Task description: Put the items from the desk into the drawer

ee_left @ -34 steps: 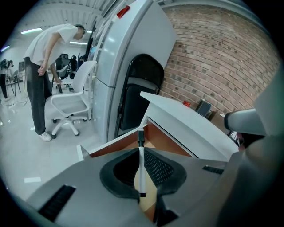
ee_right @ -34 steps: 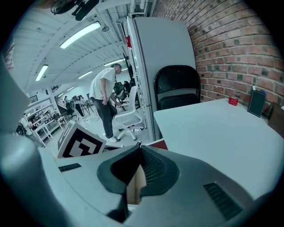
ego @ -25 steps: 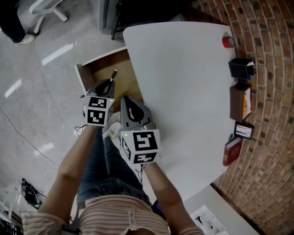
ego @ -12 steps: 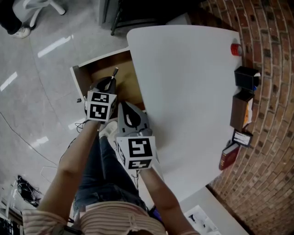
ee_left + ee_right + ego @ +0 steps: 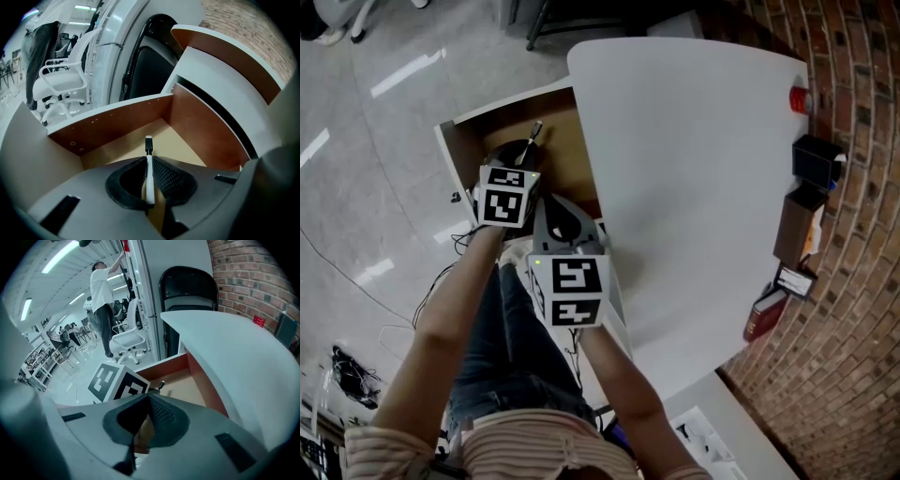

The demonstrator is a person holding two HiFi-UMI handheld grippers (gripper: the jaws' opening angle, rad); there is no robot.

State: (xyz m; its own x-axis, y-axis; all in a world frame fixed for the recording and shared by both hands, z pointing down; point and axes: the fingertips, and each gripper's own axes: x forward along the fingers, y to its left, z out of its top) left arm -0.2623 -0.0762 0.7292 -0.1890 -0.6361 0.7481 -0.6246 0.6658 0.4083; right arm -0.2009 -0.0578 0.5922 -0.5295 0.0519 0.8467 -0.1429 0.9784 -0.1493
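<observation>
Head view, compared with a second ago: left gripper stays over the open drawer with the pen still clamped, so release is judged pending. Pen: slim white barrel, black cap, held above the drawer floor. Right gripper: jaws together, empty, by the desk edge.
</observation>
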